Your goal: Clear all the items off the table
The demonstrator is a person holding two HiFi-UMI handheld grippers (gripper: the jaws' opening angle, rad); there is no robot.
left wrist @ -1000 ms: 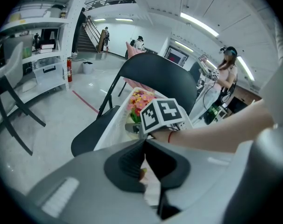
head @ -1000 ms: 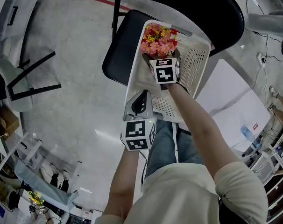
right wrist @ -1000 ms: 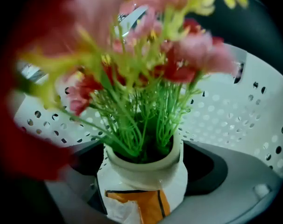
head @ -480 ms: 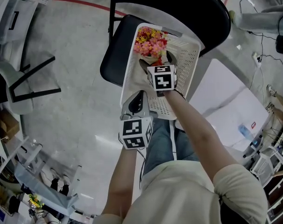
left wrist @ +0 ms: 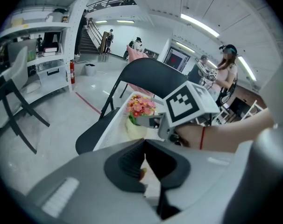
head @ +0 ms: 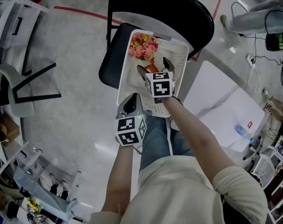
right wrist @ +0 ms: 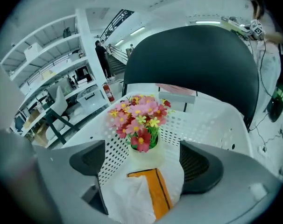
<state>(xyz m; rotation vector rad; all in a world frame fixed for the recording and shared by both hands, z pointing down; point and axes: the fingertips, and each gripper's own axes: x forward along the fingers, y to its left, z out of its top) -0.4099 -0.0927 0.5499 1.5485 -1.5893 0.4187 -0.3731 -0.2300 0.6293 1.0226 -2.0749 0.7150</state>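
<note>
Head view: right tongs [head: 153, 65] spread wide, arm stretched over basket [head: 181, 48] — left tongs [head: 130, 102] pinched together.

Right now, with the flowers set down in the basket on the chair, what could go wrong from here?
1. The flower pot stands upright between the open jaws of the right tool, just behind the tissue pack. A crooked pull-back could clip and topple it.
2. The basket seems to stick out past the front of the chair seat. Pressing on that near end might tip it.
</note>
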